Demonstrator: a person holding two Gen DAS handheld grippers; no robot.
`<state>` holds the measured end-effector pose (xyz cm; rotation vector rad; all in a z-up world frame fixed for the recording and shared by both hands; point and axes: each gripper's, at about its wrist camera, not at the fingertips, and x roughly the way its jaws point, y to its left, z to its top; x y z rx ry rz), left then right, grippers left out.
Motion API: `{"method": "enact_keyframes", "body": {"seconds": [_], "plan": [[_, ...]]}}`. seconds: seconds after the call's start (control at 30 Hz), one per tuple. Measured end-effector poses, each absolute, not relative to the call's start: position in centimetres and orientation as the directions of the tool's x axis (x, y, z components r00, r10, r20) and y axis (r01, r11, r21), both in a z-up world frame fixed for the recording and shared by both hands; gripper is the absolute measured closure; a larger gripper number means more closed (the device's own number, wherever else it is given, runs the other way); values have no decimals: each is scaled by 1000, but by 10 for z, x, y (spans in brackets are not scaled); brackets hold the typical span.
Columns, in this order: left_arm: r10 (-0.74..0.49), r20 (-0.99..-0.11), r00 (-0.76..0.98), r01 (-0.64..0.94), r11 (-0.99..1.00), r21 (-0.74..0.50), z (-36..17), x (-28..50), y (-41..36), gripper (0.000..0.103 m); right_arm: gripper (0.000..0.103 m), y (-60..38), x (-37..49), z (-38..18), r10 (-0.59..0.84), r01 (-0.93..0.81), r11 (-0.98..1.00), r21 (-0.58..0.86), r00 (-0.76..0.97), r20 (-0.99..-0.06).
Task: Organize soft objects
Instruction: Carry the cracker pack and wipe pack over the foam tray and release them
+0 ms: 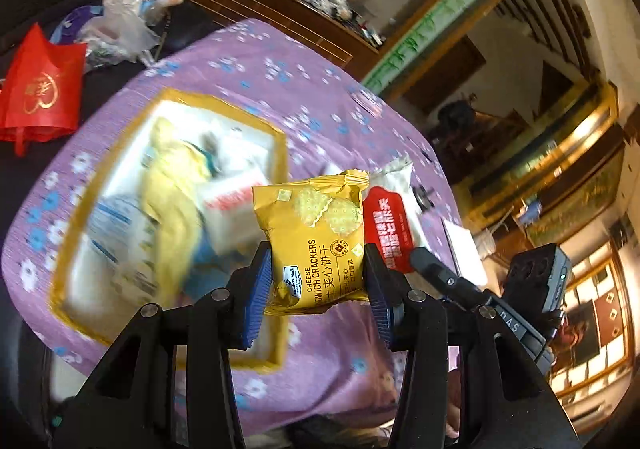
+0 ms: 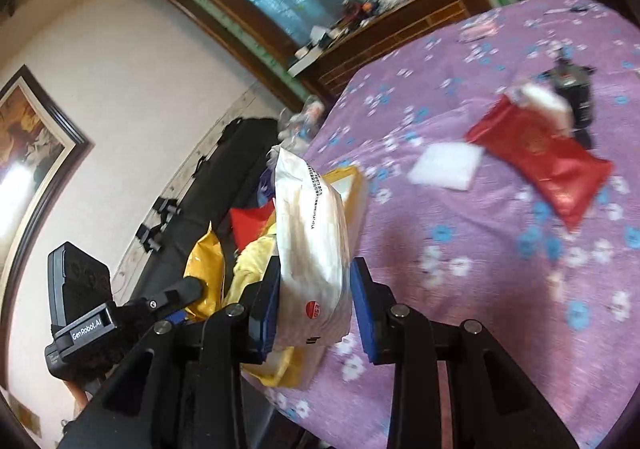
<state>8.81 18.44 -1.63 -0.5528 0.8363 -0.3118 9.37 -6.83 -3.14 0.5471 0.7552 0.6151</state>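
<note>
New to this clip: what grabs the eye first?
The yellow cheese cracker packet clamped upright in the left gripper, above the gold-rimmed box of soft things. Then the white pouch in the right gripper, and a red packet on the purple floral cloth.

Glossy plastic cracker packet (image 1: 316, 245); matt floral cloth (image 2: 500, 249); ribbed blue rubbery pads (image 1: 260, 289).

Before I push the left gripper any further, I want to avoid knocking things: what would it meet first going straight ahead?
Probably the red-labelled packet, which sits just beyond the cheese cracker pack that the left gripper holds. Depth is unclear; the gripper may be above the purple cloth, so it might pass over.
</note>
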Motion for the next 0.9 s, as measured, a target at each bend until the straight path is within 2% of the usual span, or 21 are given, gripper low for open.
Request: {"method": "enact_keyframes", "body": {"seconds": [0.33,0.57,0.9], "plan": [[-366,-635,681,-18,858,-514,-19,136,226,59,70,-10,152,-35,686,-332,710,622,525,-504],[-341,-694,634,-55,875,-481,-51,180,239,59,70,8,183,-44,664,-293,726,623,537,-521],[-270,-714,646,-75,908,-412,-59,189,242,59,70,26,194,-61,646,-264,743,616,524,-555]]}}
